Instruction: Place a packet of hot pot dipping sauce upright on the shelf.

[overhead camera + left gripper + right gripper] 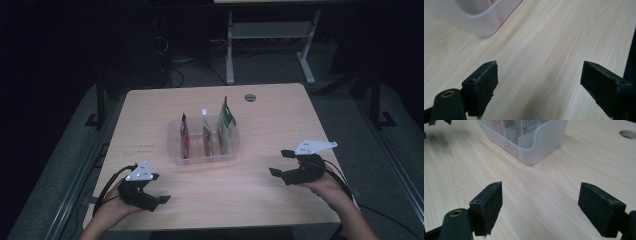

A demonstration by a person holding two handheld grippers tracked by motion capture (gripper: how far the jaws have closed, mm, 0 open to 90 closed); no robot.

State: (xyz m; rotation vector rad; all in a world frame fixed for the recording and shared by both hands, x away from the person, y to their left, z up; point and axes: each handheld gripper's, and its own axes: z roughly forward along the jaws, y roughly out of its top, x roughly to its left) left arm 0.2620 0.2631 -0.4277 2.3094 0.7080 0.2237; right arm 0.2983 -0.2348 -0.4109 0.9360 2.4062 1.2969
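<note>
We see a pale wood-grain surface (250, 190) in a dark room, with a clear plastic bin (202, 157) at its middle as our landmark. Left of the bin and nearer the person, the left gripper (159, 188) hovers with its jaws wide apart, nothing between them. Inside the bin stand a red packet (184, 140), a white-topped packet (206, 135) and a green pouch (225, 125). Beyond the bin, a round cable hole (250, 97) marks the surface, and a white desk frame (270, 35) stands on grey floor. Right of the bin, the right gripper (280, 163) is spread apart, empty.
</note>
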